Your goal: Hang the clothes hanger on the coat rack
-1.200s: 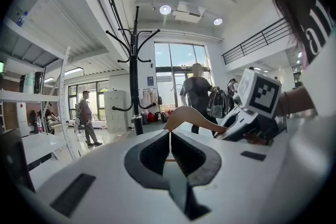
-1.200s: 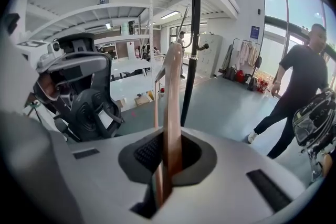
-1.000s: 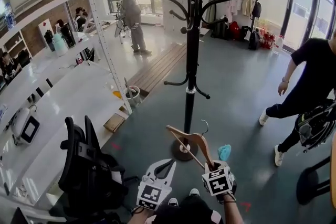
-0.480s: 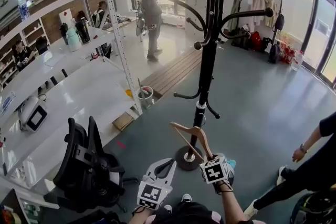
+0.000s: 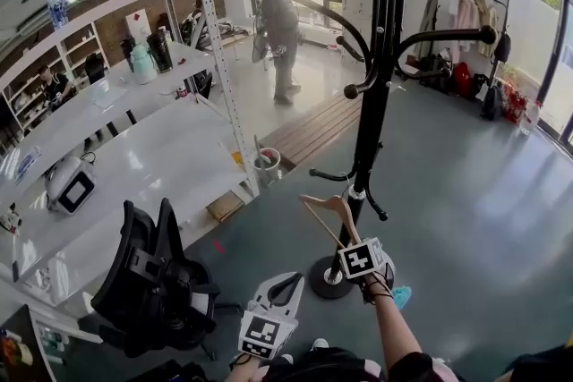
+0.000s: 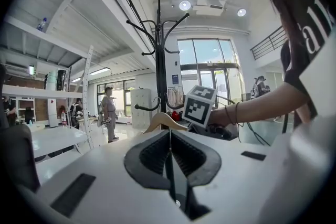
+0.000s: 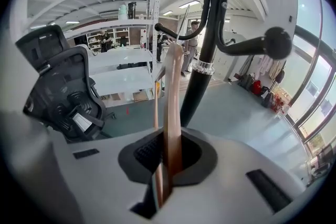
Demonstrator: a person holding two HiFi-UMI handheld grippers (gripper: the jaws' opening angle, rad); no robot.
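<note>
Grey office floor below: wooden hanger [image 5: 331, 212] clamped in my right gripper [image 5: 356, 248], held just beside the coat rack [image 5: 374, 103] pole, not hung yet. Left gripper [image 5: 286, 282] is closed, empty. Next, I'd lift the hook over a rack arm.

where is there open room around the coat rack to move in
Open grey floor lies right of the black metal coat rack. Its left side is crowded: the black office chair and long white table stand there.
</note>
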